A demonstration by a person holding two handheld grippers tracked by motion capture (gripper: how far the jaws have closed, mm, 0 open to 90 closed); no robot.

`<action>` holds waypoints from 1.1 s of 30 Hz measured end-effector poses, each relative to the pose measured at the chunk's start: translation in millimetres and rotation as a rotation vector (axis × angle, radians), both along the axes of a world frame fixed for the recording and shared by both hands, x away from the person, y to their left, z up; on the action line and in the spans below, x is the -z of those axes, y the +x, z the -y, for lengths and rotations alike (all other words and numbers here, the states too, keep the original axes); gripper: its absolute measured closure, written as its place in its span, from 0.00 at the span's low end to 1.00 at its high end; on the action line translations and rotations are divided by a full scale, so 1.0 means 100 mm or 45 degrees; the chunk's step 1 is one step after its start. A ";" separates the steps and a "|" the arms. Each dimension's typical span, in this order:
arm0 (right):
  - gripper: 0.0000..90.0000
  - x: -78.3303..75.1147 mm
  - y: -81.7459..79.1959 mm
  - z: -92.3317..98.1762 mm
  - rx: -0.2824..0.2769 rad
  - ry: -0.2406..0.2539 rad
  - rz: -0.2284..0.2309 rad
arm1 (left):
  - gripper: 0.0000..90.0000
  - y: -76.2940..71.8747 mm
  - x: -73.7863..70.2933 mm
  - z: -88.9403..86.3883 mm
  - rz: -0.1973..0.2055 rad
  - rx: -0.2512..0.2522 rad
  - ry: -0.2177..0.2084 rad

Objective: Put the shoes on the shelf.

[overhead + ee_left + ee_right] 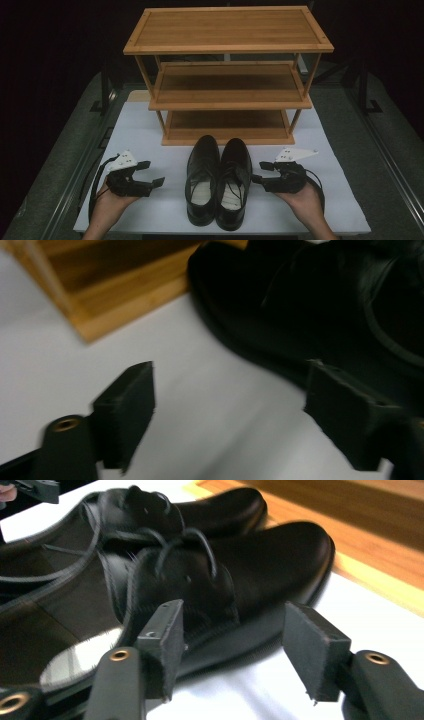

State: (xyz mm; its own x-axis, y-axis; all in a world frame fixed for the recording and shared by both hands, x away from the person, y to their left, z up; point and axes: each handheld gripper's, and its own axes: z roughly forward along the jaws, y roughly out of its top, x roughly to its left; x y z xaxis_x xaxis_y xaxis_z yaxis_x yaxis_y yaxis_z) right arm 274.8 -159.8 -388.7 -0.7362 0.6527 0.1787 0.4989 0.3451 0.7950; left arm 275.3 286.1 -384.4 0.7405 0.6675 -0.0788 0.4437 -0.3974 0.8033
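Observation:
Two black lace-up shoes stand side by side on the white mat, toes toward the shelf: the left shoe (202, 177) (310, 315) and the right shoe (233, 181) (240, 580). My left gripper (154, 174) (230, 415) is open, a short way left of the left shoe, with nothing between its jaws. My right gripper (259, 171) (232, 650) is open close beside the right shoe's outer side. Its jaws hold nothing.
A three-tier wooden shoe rack (227, 45) stands behind the shoes, all its shelves bare; its bottom shelf (227, 127) lies just beyond the toes. The white mat (150, 135) covers the table, with dark metal rails (390, 160) along both sides.

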 end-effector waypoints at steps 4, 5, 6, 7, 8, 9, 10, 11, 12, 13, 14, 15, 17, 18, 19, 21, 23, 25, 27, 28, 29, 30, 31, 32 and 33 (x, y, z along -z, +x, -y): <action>0.43 -0.10 0.02 -0.09 -0.030 0.036 0.023 | 0.26 0.07 -0.13 0.20 0.029 0.048 -0.016; 0.42 -0.12 0.02 -0.12 -0.036 0.044 0.028 | 0.26 0.09 -0.15 0.25 0.035 0.066 -0.015; 0.42 -0.12 0.02 -0.12 -0.036 0.044 0.028 | 0.26 0.11 -0.17 0.30 0.043 0.083 -0.017; 0.41 -0.15 0.04 -0.16 -0.049 0.052 0.034 | 0.26 0.14 -0.20 0.41 0.052 0.111 -0.027; 0.41 -0.15 0.04 -0.16 -0.049 0.052 0.034 | 0.26 0.14 -0.20 0.41 0.052 0.111 -0.027; 0.41 -0.18 0.05 -0.20 -0.062 0.057 0.037 | 0.26 0.16 -0.22 0.46 0.053 0.124 -0.031; 0.41 -0.18 0.05 -0.20 -0.062 0.057 0.037 | 0.26 0.17 -0.22 0.51 0.056 0.133 -0.035; 0.41 -0.18 0.06 -0.22 -0.071 0.057 0.039 | 0.26 0.19 -0.23 0.55 0.053 0.146 -0.038; 0.41 -0.19 0.07 -0.27 -0.086 0.060 0.035 | 0.26 0.21 -0.23 0.60 0.052 0.157 -0.042; 0.41 -0.19 0.07 -0.27 -0.086 0.060 0.035 | 0.26 0.23 -0.23 0.64 0.055 0.165 -0.045; 0.41 -0.19 0.07 -0.29 -0.092 0.058 0.037 | 0.26 0.25 -0.23 0.69 0.054 0.176 -0.045; 0.41 -0.19 0.08 -0.30 -0.096 0.058 0.036 | 0.26 0.27 -0.23 0.72 0.052 0.186 -0.046; 0.41 -0.17 0.08 -0.33 -0.101 0.056 0.036 | 0.26 0.29 -0.22 0.78 0.052 0.199 -0.049; 0.41 -0.16 0.08 -0.34 -0.102 0.056 0.033 | 0.26 0.30 -0.21 0.81 0.045 0.206 -0.052; 0.41 -0.14 0.08 -0.35 -0.106 0.052 0.025 | 0.26 0.30 -0.19 0.82 0.041 0.213 -0.044; 0.41 -0.11 0.08 -0.36 -0.108 0.047 0.018 | 0.26 0.30 -0.16 0.85 0.032 0.218 -0.037; 0.41 -0.09 0.08 -0.37 -0.112 0.044 0.013 | 0.27 0.30 -0.12 0.85 0.020 0.224 -0.031; 0.41 -0.05 0.07 -0.39 -0.114 0.029 0.005 | 0.27 0.29 -0.08 0.85 0.009 0.223 -0.031; 0.41 -0.02 0.07 -0.39 -0.113 0.024 -0.003 | 0.31 0.29 -0.06 0.84 0.003 0.230 -0.019; 0.41 -0.01 0.07 -0.39 -0.112 0.020 -0.003 | 0.32 0.28 -0.04 0.85 0.000 0.241 -0.016; 0.41 0.00 0.06 -0.39 -0.112 0.013 -0.005 | 0.35 0.27 -0.04 0.85 -0.002 0.244 -0.015; 0.43 0.01 0.06 -0.40 -0.117 0.011 -0.012 | 0.37 0.27 -0.03 0.86 -0.002 0.251 -0.003; 0.43 0.01 0.06 -0.40 -0.117 0.011 -0.012 | 0.37 0.26 -0.02 0.87 -0.006 0.261 -0.002; 0.46 0.03 0.06 -0.40 -0.129 0.014 -0.018 | 0.40 0.26 -0.02 0.88 -0.018 0.272 -0.008; 0.49 0.03 0.06 -0.41 -0.139 0.015 -0.025 | 0.46 0.26 -0.01 0.89 -0.025 0.292 -0.014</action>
